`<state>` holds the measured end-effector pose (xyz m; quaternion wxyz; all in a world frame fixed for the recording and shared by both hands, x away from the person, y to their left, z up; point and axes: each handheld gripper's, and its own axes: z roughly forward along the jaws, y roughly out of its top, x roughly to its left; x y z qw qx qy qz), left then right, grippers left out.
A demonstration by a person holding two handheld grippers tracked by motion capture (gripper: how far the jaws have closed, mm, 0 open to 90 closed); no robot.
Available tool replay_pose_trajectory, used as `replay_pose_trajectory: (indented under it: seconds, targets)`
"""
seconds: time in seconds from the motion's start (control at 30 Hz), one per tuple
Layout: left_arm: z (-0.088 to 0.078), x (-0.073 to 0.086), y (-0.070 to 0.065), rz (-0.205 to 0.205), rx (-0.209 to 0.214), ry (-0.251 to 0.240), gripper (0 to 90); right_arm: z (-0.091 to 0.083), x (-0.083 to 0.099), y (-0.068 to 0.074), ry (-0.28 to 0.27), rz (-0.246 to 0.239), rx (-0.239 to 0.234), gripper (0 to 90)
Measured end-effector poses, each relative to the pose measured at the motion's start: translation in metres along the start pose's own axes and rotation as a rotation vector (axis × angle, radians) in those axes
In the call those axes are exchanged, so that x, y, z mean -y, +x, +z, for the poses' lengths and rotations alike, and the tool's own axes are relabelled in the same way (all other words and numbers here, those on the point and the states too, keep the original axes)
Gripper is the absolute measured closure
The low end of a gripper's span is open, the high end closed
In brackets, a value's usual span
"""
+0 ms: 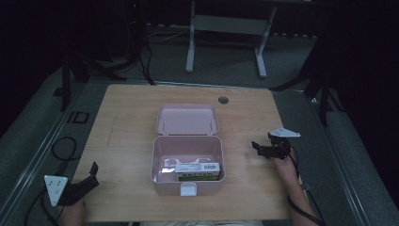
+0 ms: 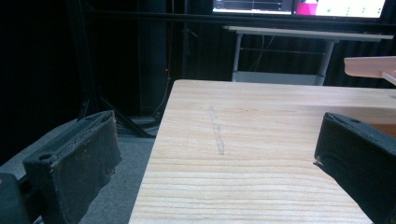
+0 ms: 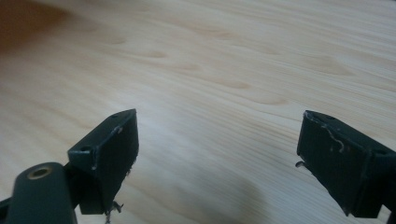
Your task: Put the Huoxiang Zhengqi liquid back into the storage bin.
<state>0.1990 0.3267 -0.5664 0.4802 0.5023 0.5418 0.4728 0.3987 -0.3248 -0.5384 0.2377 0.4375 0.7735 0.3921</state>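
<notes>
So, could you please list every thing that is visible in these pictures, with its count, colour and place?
box: one, pink, middle of the table, lid open and folded back
packet: one, white and green, lying inside the box near its front wall
table: one, light wood, under everything
hole: one, grey, far edge of the table
desk frame: one, white, on the floor behind
left claw: one, black, open, near left table corner
right claw: one, black, open, right of the box

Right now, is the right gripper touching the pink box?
Apart. The high view shows bare table between the right gripper and the pink box.
</notes>
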Motion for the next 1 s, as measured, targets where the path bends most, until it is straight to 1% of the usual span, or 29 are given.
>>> replay_pose_trajectory:
  seconds: [0.03, 0.07, 0.1, 0.13, 0.2, 0.27, 0.37, 0.43, 0.53, 0.63, 0.83, 1.0]
  targets:
    - [0.0, 0.0, 0.0, 0.0, 0.0, -0.001, 0.2, -0.001, 0.002, -0.002, -0.005, 0.013, 0.015, 13.1]
    - [0.0, 0.0, 0.0, 0.0, 0.0, -0.001, 0.2, -0.002, 0.004, -0.005, -0.006, 0.028, 0.015, 13.1]
    - [0.0, 0.0, 0.0, 0.0, 0.0, -0.001, 0.2, -0.002, 0.006, -0.007, -0.007, 0.038, 0.025, 13.0]
    - [0.0, 0.0, 0.0, 0.001, 0.0, 0.0, 0.2, -0.003, 0.008, -0.009, -0.01, 0.043, 0.042, 13.1]
    - [0.0, 0.0, 0.0, 0.0, 0.0, 0.001, 0.2, -0.003, 0.011, -0.012, -0.008, 0.063, 0.051, 13.1]
    - [0.0, 0.0, 0.0, 0.0, 0.0, 0.001, 0.2, -0.005, 0.013, -0.015, -0.024, 0.082, 0.071, 13.1]
    - [0.0, 0.0, 0.0, 0.0, 0.001, 0.0, 0.2, -0.006, 0.014, -0.018, -0.032, 0.116, 0.092, 13.2]
    - [0.0, 0.0, 0.0, -0.001, 0.001, 0.0, 0.2, -0.008, 0.016, -0.021, -0.043, 0.133, 0.118, 13.3]
    - [0.0, 0.0, 0.0, -0.002, 0.002, 0.0, 0.2, -0.01, 0.019, -0.026, -0.05, 0.161, 0.14, 13.5]
    - [0.0, 0.0, 0.0, -0.003, 0.002, 0.0, 0.2, -0.01, 0.021, -0.03, -0.045, 0.192, 0.143, 13.6]
    - [0.0, 0.0, 0.001, -0.01, 0.001, -0.003, 0.2, -0.01, 0.022, -0.033, -0.029, 0.189, 0.155, 13.7]
    - [0.0, 0.0, 0.001, -0.01, 0.001, -0.002, 0.2, -0.01, 0.024, -0.036, -0.03, 0.203, 0.154, 13.7]
